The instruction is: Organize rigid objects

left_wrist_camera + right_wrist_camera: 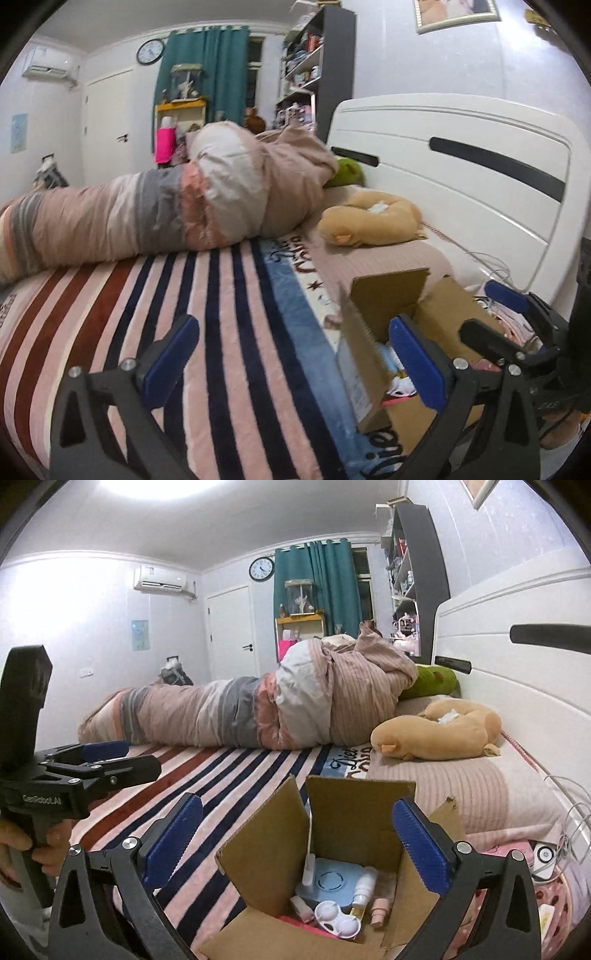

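Note:
An open cardboard box (351, 805) stands on the striped blanket (236, 775) of a bed. Inside it lie a light blue device (332, 882), a white twin-cup case (338, 921), a small white bottle (364, 880) and a few pinkish items. My right gripper (297, 808) hangs just above the box, open, with nothing between its blue pads. My left gripper (291, 332) is open and empty over the blanket, to the left of the box (384, 295). From the right wrist, the left gripper (125, 757) shows at the left edge, a hand (22, 843) on its grip. The left wrist view catches the right gripper (491, 314) over the box.
A rolled striped quilt (258, 709) lies across the far side of the bed. A tan plush toy (439, 734) and a green cushion (436, 679) rest near the white headboard (517, 686). White cables and a round charger (543, 854) sit right of the box.

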Demonstrator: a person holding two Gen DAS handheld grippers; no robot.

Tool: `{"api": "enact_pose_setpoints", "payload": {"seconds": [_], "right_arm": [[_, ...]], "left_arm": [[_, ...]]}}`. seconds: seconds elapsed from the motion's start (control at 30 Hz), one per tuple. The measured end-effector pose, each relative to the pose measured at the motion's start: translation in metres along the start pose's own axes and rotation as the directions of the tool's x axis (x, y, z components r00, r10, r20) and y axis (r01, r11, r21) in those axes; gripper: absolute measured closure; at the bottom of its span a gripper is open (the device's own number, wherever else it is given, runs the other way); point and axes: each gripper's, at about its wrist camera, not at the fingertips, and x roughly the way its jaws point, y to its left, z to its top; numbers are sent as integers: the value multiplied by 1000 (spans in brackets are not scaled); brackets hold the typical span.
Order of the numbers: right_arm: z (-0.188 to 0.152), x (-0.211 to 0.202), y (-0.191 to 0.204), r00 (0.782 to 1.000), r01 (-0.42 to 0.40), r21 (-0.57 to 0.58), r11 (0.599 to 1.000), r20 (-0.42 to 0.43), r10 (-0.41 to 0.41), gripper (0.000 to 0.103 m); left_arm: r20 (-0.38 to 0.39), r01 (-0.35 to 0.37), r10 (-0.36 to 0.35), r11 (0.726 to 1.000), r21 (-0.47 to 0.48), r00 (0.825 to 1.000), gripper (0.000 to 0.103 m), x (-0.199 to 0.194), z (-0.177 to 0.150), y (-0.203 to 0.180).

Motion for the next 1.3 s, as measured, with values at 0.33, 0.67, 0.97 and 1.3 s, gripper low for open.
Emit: {"api": "enact_pose_setpoints", "payload": {"seconds": [0.33, 0.67, 0.97, 1.3], "right_arm": [[-3, 2, 6, 1000, -16, -11, 1000, -8, 16, 0], [-4, 3, 8, 1000, -16, -12, 1000, -9, 16, 0], [-5, 3, 9, 1000, -16, -12, 1000, -10, 16, 0], [-7, 3, 6, 1000, -19, -10, 1000, -12, 19, 0]], "left_arm": [[3, -41, 41, 999, -20, 999, 1, -3, -4, 11], [12, -63, 63, 998, -26, 998, 1, -9, -5, 14], [14, -73, 73, 997, -27, 997, 1, -10, -5, 14], [15, -91, 91, 995, -29, 996, 1, -14, -5, 13]]}}
